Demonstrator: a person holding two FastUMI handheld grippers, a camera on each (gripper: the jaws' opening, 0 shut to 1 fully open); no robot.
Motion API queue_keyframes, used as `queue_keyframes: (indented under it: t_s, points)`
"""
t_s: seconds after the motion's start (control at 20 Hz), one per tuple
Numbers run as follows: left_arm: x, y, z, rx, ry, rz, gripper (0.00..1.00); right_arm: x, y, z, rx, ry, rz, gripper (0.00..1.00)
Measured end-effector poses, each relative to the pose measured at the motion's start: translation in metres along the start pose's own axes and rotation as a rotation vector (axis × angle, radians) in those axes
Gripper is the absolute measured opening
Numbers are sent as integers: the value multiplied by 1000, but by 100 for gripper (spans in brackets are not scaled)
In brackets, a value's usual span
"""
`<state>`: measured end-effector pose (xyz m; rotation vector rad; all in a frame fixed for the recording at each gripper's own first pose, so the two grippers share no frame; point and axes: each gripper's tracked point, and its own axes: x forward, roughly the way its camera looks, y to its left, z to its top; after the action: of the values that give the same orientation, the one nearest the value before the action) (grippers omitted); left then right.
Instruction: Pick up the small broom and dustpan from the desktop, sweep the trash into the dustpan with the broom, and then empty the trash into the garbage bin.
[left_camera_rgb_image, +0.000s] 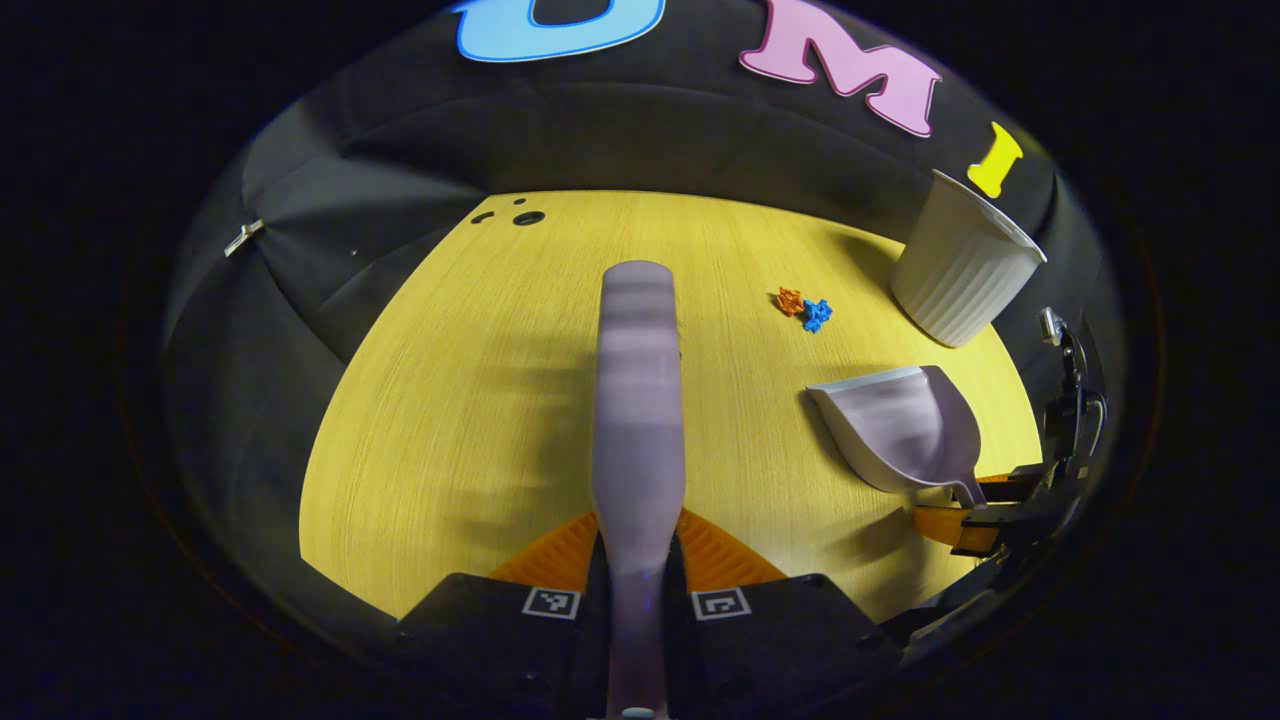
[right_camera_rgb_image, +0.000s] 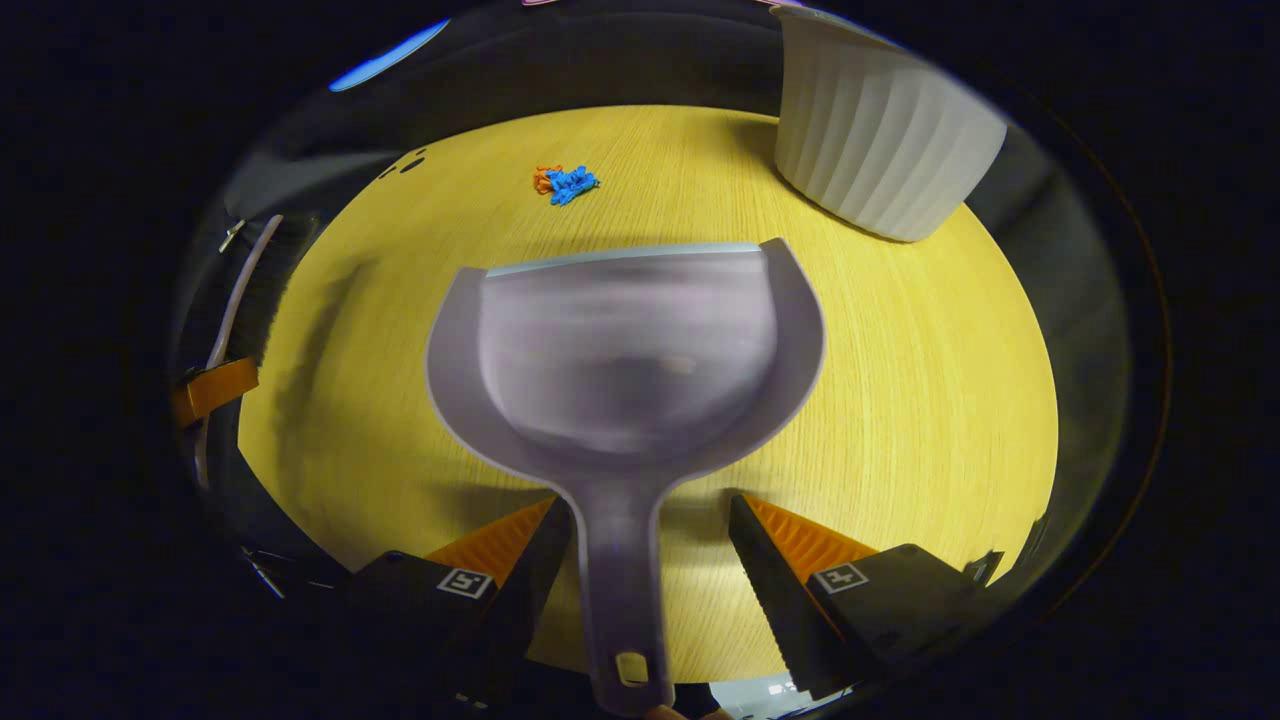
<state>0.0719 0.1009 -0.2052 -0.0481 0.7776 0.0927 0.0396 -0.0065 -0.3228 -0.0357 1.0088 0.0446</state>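
My left gripper (left_camera_rgb_image: 638, 535) is shut on the small broom (left_camera_rgb_image: 638, 390), whose pale back runs straight up the left gripper view above the yellow desktop (left_camera_rgb_image: 470, 400). The grey dustpan (right_camera_rgb_image: 630, 350) lies ahead of my right gripper (right_camera_rgb_image: 650, 525), its handle (right_camera_rgb_image: 615, 580) between the jaws. One finger is against the handle and a gap shows on the other side, so this gripper is open. Crumpled orange trash (left_camera_rgb_image: 789, 300) and blue trash (left_camera_rgb_image: 817, 315) lie together beyond the dustpan (left_camera_rgb_image: 900, 425). The right gripper (left_camera_rgb_image: 985, 515) is at that dustpan's handle.
A ribbed white garbage bin (right_camera_rgb_image: 880, 140) stands at the far right of the desktop, also the bin (left_camera_rgb_image: 960, 265) behind the dustpan. Small dark holes (left_camera_rgb_image: 527, 217) mark the far left table edge. The broom (right_camera_rgb_image: 250, 290) and left gripper (right_camera_rgb_image: 212, 390) are far left.
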Motion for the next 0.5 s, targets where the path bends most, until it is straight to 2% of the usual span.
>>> queue_keyframes:
  t_s: [0.1,0.15,0.2,0.3,0.35,0.4,0.45,0.5]
  points:
    - [0,3,-2,-9,3,12,26,2,3,8,-3,-13,6,98]
    - [0,4,-2,-12,4,18,30,3,3,9,-2,-9,0,97]
    - [1,4,-3,-15,4,23,26,4,2,10,-3,-9,-12,97]
    - [2,4,-1,-22,3,31,26,6,1,13,-15,-16,-17,90]
    - [3,3,0,-23,2,33,26,7,1,13,-19,-10,-15,76]
    - [3,3,0,-22,1,35,27,5,1,14,-27,-10,-13,74]
    - [5,3,2,-18,-1,39,26,5,0,16,-22,-12,-9,56]
    - [7,2,4,-16,-2,41,27,6,1,15,-20,0,0,51]
